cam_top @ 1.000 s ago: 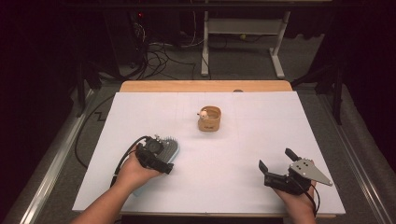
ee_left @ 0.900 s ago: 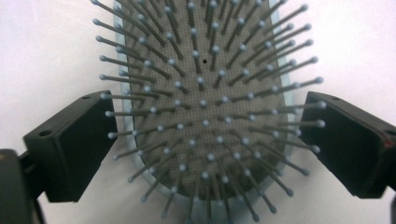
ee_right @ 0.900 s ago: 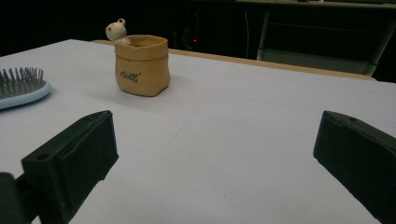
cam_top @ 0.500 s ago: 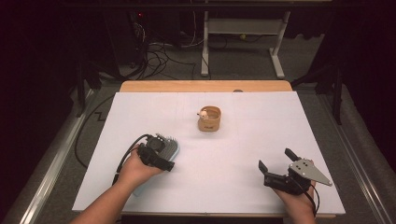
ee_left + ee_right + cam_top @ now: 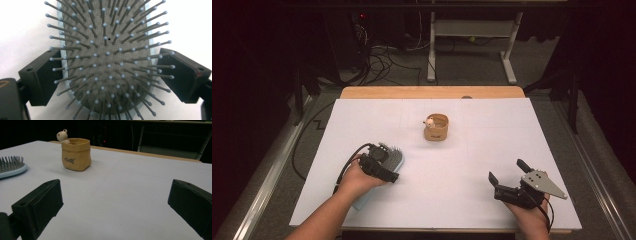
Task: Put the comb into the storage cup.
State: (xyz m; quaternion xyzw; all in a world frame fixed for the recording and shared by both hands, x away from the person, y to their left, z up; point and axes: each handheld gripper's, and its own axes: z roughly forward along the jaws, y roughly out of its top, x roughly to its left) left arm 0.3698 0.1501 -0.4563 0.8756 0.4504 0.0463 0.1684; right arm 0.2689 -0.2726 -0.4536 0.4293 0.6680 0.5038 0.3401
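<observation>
A light-blue hairbrush (image 5: 107, 50) lies bristles up on the white table (image 5: 472, 150). My left gripper (image 5: 107, 72) straddles its head, one black jaw on each side. The left pad (image 5: 46, 80) sits right at the blue rim. A thin gap shows at the right pad (image 5: 175, 75), so the jaws stand open around the brush. From above, the left gripper (image 5: 384, 167) covers most of the hairbrush (image 5: 398, 159). My right gripper (image 5: 507, 172) rests near the table's front right, wide open, with nothing between its jaws. A tan pot (image 5: 436, 127) with a small bear figure stands mid-table.
In the right gripper view, the tan pot (image 5: 75, 153) stands ahead to the left, and the brush's tip (image 5: 11, 167) shows at the left edge. The wooden table edge (image 5: 432, 92) runs along the back. Cables and a metal frame (image 5: 472, 45) lie on the floor beyond.
</observation>
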